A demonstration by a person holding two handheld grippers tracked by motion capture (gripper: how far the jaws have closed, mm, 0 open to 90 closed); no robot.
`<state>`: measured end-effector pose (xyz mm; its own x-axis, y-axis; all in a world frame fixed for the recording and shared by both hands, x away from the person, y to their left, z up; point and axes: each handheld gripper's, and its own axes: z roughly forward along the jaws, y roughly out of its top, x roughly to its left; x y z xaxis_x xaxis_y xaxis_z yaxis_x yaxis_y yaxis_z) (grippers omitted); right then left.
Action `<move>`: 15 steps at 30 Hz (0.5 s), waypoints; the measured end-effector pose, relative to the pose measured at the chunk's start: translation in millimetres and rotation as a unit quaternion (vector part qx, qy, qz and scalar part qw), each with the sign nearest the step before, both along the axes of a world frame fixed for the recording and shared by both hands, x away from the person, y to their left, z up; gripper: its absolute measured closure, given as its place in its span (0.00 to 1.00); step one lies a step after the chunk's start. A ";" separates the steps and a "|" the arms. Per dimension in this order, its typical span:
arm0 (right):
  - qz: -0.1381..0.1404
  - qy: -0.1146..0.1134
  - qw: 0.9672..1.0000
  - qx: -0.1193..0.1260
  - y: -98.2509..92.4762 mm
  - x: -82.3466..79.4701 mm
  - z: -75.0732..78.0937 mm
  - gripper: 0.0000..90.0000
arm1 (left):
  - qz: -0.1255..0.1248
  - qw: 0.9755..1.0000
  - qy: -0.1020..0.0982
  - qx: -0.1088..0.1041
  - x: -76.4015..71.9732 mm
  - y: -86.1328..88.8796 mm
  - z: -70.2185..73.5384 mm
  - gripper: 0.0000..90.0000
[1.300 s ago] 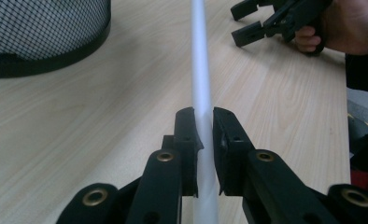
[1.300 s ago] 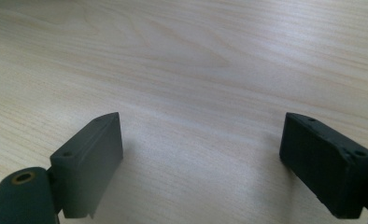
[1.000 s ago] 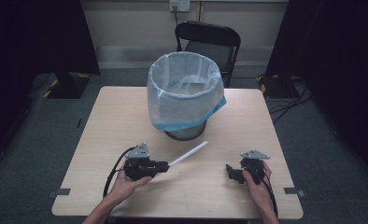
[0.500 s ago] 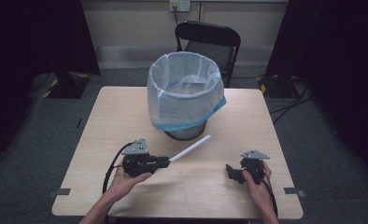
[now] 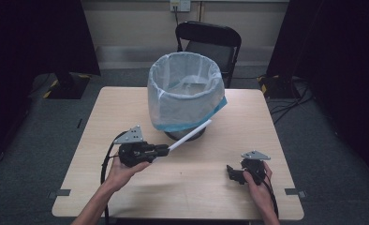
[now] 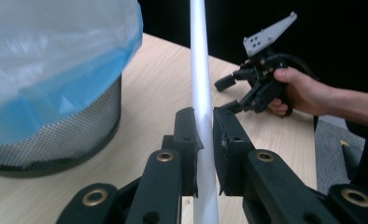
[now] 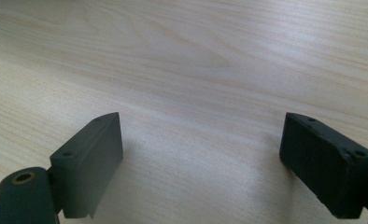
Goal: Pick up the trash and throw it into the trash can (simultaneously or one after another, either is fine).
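A long white tube [image 5: 189, 134] is clamped between the jaws of my left gripper [image 5: 163, 150], which is shut on it and held above the table, left of centre. The tube points up and to the right, its far end close to the lined bin [image 5: 185, 96]. In the left gripper view the tube [image 6: 201, 98] runs straight up between the black pads [image 6: 187, 140], with the bin's mesh wall [image 6: 56, 135] on the left. My right gripper [image 5: 233, 172] rests low at the table's front right, open, with bare wood between its jaws [image 7: 203, 154].
The wooden table [image 5: 126, 108] has the bin at its middle back. A black folding chair [image 5: 210, 42] stands behind the table. Dark floor and cables surround it. The right hand and its gripper [image 6: 261, 79] appear in the left gripper view.
My left gripper has risen off the table with the white tube, and the tube's far end has lifted toward the bin. The right gripper has stayed put.
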<state>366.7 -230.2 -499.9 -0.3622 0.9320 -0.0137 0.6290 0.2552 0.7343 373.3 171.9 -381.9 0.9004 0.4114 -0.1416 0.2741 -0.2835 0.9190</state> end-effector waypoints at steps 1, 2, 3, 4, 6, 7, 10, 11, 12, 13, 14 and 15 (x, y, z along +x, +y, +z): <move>0.000 0.000 1.000 0.000 0.0 0.0 0.0 0.14 | 0.000 1.000 0.000 0.000 0.0 0.0 0.0 0.90; 0.000 0.000 1.000 0.000 0.0 0.0 0.0 0.14 | 0.000 1.000 -0.005 -0.001 0.6 0.0 4.9 0.90; 0.000 0.000 1.000 0.000 0.0 0.0 0.0 0.14 | 0.000 1.000 -0.005 -0.001 0.6 0.0 4.9 0.90; 0.000 0.000 1.000 0.000 0.0 0.0 0.0 0.14 | 0.000 1.000 -0.009 -0.006 1.7 -0.4 9.7 0.90; 0.000 0.000 1.000 0.000 0.0 0.0 0.0 0.14 | -0.001 1.000 -0.015 -0.014 2.6 -0.1 16.3 0.90; 0.000 0.000 1.000 0.000 0.0 0.0 0.0 0.14 | -0.001 1.000 -0.015 -0.014 2.6 -0.1 16.3 0.90; 0.000 0.000 1.000 0.000 0.0 0.0 0.0 0.14 | -0.001 1.000 -0.022 -0.021 3.7 -1.7 25.9 0.90; 0.001 0.001 1.000 0.000 0.0 0.0 0.1 0.14 | 0.000 0.999 -0.029 -0.024 6.0 -2.0 31.4 0.90; 0.001 0.001 1.000 0.000 0.0 0.0 0.1 0.14 | 0.000 0.999 -0.029 -0.024 6.0 -2.0 31.4 0.90; 0.000 0.000 1.000 0.000 0.0 0.0 0.0 0.14 | 0.002 0.999 -0.031 -0.025 7.0 -2.1 34.0 0.90; 0.000 0.001 1.000 0.000 0.0 0.0 0.1 0.14 | 0.002 0.999 -0.032 -0.029 8.2 -2.4 36.3 0.90; 0.000 0.000 1.000 0.000 0.0 0.0 0.0 0.14 | 0.002 0.999 -0.033 -0.031 8.9 -3.0 38.5 0.90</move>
<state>366.6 -230.1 -499.9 -0.3622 0.9320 -0.0136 0.6289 0.2552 0.7344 382.2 168.9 -343.3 0.9072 0.4068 -0.1073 0.2132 -0.2246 0.9508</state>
